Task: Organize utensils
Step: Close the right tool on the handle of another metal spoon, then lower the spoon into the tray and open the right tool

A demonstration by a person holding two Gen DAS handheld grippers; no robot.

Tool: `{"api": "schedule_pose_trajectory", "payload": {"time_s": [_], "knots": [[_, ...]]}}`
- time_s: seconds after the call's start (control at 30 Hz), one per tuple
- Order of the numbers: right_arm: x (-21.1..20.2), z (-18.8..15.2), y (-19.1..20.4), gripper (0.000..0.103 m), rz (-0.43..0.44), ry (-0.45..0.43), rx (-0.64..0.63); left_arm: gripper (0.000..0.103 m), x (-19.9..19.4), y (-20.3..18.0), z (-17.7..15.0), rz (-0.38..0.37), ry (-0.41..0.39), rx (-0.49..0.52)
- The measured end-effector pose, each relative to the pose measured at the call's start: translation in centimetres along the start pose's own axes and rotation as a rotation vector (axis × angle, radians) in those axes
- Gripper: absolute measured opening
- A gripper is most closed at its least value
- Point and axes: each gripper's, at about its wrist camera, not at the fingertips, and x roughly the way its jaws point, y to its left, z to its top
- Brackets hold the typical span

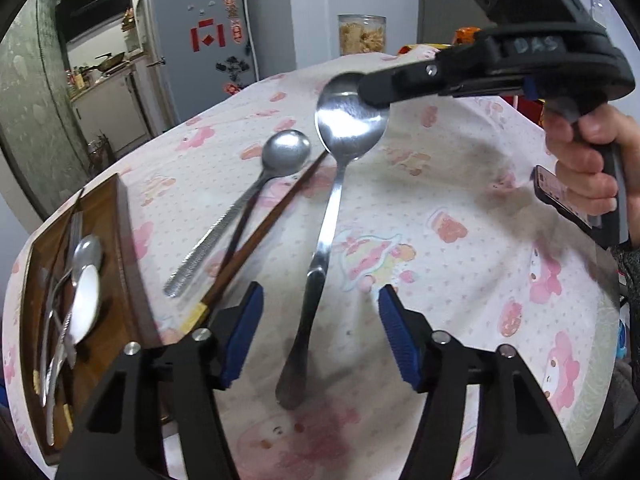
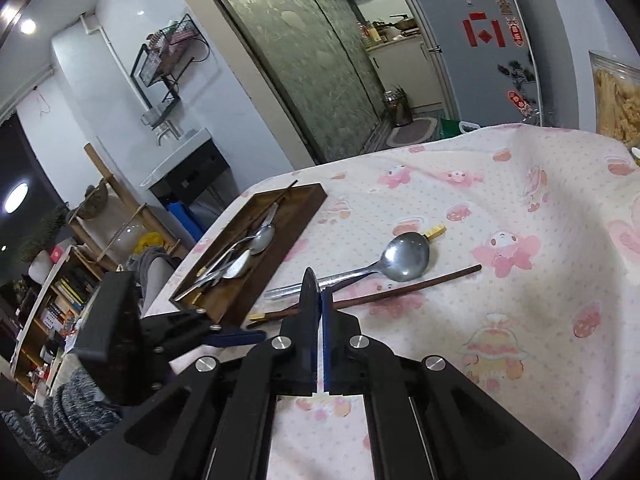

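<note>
1. Left wrist view: the left claw is spread wide and empty, blue pads either side of the handle of the large spoon, not touching it. It looks lined up to take that handle.
2. Same view: the right claw reaches in from the far right with its fingers over the large spoon's bowl. The spoon appears lifted off the cloth by the bowl end, probably so the handle is offered to the other claw.
3. Left of it, a smaller spoon with a textured handle lies across a dark chopstick on the pink-patterned surface. Both wait to be sorted.
4. At the near left sits the wooden tray, already holding several spoons and chopsticks, so it is the likely destination.
5. Right wrist view: the right claw has its fingers pressed together on something thin. The large spoon itself is hidden here.
6. Beyond the tips lie the smaller spoon and the chopstick, with a second chopstick's gold-tipped end peeking from behind the bowl.
7. The wooden tray sits far left, and the left claw shows at the left.
</note>
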Motion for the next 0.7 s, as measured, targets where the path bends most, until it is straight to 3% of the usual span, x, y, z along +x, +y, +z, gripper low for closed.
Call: {"api": "schedule_pose_trajectory", "payload": {"time_s": [0.03,0.07,0.1,0.4,0.53,0.7], "knots": [[-0.2,0.0,0.1,0.002,0.005,0.0,-0.001,0.054,0.3,0.0,0.1,-0.008,0.006,-0.002],[-0.5,-0.1,0.3,0.002,0.01,-0.001,0.0,0.037,0.5,0.0,0.2,-0.01,0.015,0.0],[-0.6,-0.1,0.4,0.002,0.006,0.0,-0.004,0.009,0.7,0.0,0.2,-0.011,0.023,0.004],[-0.4,0.9,2.1,0.001,-0.021,0.003,-0.031,0.009,-1.0,-0.1,0.1,0.013,0.006,0.022],[0.8,2.4,3.9,0.001,0.007,-0.004,-0.047,0.01,-3.4,2.2,0.1,0.016,-0.024,-0.031],[4.3,4.7,6.4,0.001,0.062,0.011,-0.043,0.01,-6.5,5.9,-0.4,0.074,-0.035,-0.065]]}}
